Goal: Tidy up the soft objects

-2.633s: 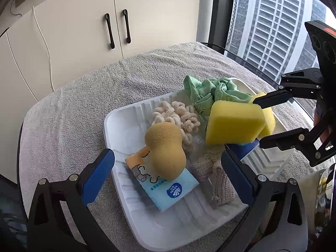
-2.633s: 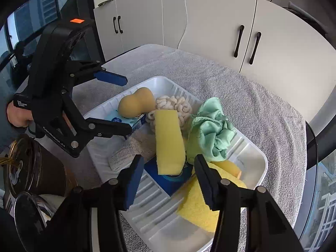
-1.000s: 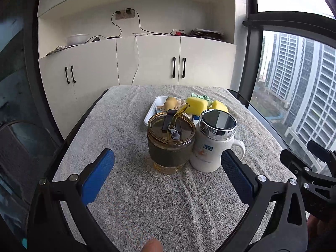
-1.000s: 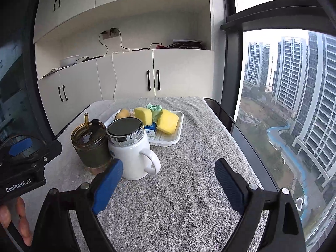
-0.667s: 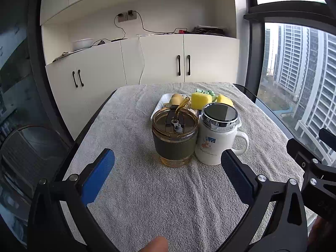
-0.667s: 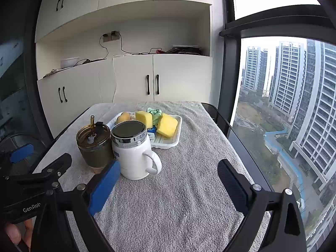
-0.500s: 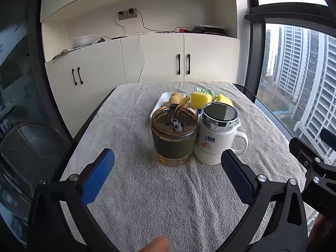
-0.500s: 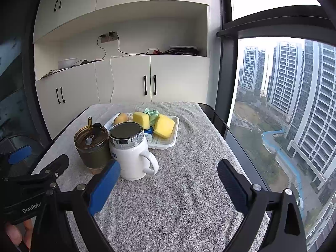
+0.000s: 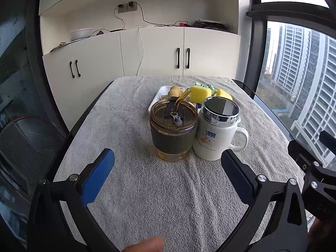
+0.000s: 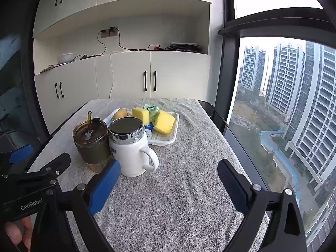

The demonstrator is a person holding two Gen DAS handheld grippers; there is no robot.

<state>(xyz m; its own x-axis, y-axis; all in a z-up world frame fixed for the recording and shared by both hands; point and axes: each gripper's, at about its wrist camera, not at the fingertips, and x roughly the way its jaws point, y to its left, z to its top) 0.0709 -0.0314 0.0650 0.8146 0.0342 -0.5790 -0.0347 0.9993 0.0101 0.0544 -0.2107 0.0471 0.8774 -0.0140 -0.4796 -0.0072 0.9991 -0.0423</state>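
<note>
A white tray stands far back on the towel-covered table. It holds two yellow sponges, a green cloth, a tan gourd-shaped sponge and a blue packet. In the left wrist view the tray is mostly hidden behind the cups, with a yellow sponge showing. My left gripper is open and empty near the table's front. My right gripper is open and empty, to the right of the left one.
An amber glass cup with a straw and a white lidded mug stand side by side between the grippers and the tray. White cabinets stand behind the table. A window runs along the right side.
Both grippers let go in the tray and pulled far back to the table's near end. In the last half second the views barely shift.
</note>
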